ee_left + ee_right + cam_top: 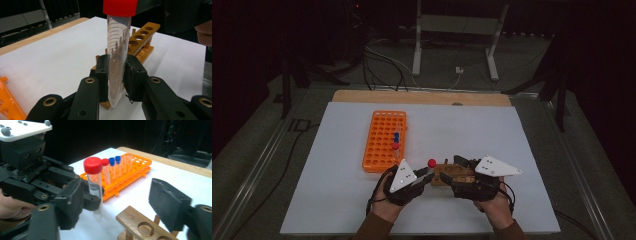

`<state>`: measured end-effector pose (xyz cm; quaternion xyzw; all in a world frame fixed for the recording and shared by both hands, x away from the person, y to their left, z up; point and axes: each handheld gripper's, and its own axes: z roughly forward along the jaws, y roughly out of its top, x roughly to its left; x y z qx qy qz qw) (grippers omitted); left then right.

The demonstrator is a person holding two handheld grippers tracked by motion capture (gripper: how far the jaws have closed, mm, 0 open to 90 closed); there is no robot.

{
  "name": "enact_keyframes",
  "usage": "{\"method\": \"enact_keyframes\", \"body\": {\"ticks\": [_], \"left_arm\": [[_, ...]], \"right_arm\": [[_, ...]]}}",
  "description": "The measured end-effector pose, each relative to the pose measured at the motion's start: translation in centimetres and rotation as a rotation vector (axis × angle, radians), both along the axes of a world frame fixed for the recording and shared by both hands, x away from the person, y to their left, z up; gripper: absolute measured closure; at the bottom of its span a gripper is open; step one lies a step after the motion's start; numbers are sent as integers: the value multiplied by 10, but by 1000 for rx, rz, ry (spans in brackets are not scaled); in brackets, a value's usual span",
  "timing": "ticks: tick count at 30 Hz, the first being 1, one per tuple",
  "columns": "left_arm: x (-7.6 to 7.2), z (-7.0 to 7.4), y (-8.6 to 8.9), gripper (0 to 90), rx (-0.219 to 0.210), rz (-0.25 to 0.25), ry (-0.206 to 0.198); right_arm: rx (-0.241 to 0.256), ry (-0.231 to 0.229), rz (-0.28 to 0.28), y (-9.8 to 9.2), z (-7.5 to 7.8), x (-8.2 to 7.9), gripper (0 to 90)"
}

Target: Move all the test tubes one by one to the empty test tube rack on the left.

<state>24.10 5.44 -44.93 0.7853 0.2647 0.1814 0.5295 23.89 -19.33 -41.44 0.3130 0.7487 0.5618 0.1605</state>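
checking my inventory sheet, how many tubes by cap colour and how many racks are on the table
red-capped tubes: 2, one held by the left gripper (held tube), one in the orange rack (racked red tube)
blue-capped tubes: 2 (blue-capped tubes), in the orange rack
racks: 2, orange rack and wooden rack
total: 6

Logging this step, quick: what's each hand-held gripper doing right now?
Left hand-held gripper: closed on the red-capped tube, held upright.
Right hand-held gripper: open, holding nothing, jaws astride the wooden rack.

Left tool (116, 82) clamped tight; right tool (120, 205) spread wide.
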Motion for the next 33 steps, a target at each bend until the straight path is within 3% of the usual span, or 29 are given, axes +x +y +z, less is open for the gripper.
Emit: {"method": "enact_keyframes", "body": {"ticks": [11,18,26,33], "left_arm": [[11,2,23,754,-34,103,3],[20,1,36,754,-44,176,-3],[27,-1,49,754,-39,263,-20],[32,-9,60,754,-28,327,-12]], "right_arm": [[15,29,-95,-14,-1,8,19],[27,39,-155,-26,-1,13,0],[23,29,-177,-31,-1,14,0],[24,20,-179,-33,-1,13,0]]}}
